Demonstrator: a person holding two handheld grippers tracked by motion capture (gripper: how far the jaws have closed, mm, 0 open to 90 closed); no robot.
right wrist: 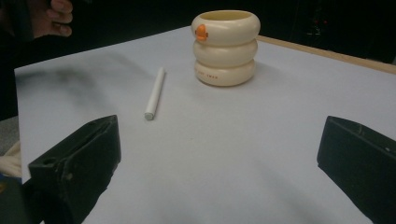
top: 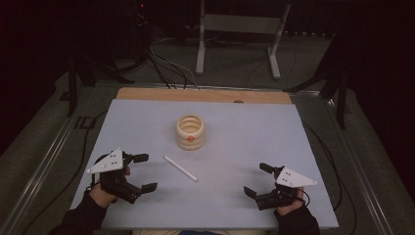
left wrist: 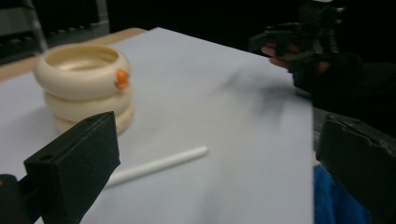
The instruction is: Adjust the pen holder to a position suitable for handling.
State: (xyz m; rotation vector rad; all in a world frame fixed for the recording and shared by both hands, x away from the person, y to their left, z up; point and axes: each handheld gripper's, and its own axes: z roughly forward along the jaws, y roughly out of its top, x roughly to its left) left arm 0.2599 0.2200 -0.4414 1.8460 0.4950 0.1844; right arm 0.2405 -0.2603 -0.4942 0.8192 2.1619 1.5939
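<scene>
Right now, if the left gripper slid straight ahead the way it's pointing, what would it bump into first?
Probably the thin white stick lying on the pale sheet, just ahead of the open left gripper. The cream ringed cup sits off to one side, though depth is uncertain.

Room dark, walls lost in black. Grey carpet floor (top: 235, 58) beyond desk (top: 274, 122). White metal stand (top: 242, 24) at far side. Black cables (top: 166, 68) trail across floor. Wooden strip (top: 205, 94) along desk's far edge.

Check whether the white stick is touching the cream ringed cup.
Apart. The high view shows bare mat between the white stick and the cream ringed cup; the right gripper view shows the same gap.
</scene>
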